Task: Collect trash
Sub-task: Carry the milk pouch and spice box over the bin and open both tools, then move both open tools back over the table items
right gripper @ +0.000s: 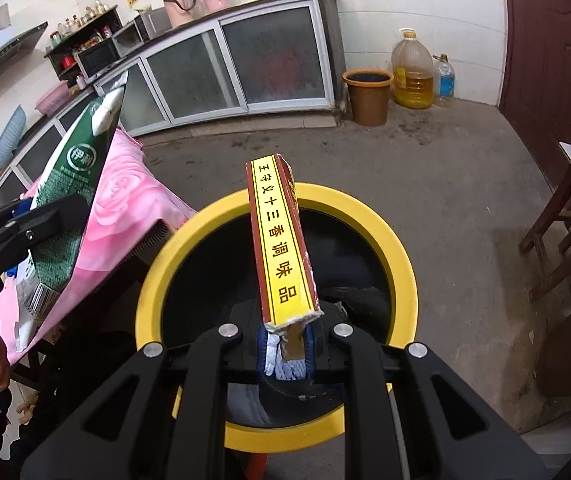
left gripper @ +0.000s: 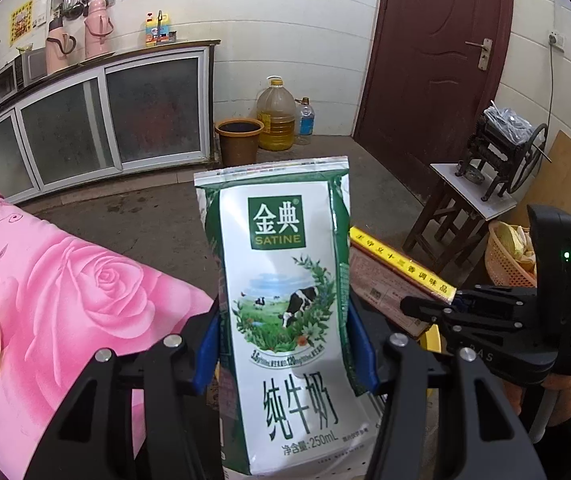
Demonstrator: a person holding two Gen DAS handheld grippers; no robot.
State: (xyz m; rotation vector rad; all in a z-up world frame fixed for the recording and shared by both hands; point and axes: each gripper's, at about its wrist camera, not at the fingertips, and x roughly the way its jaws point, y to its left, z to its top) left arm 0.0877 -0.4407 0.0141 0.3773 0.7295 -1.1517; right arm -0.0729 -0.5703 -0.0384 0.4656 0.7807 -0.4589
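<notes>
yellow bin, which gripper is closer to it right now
Right. The right gripper hangs directly above the yellow bin, holding the seasoning box over its opening. The left gripper, clamping the milk carton, sits off beside the pink tablecloth.

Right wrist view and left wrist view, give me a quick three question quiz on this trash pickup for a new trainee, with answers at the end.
1. True or false: the right gripper holds the seasoning box above the yellow-rimmed bin.
2. What does the left gripper hold? A) a glass bottle B) a milk carton C) a spoon
3. Fill in: the cloth beside the bin is pink with a ____ pattern.

Key
1. True; its fingers pinch the box's near end.
2. B; the carton stands upright between the fingers.
3. Rose.
</notes>
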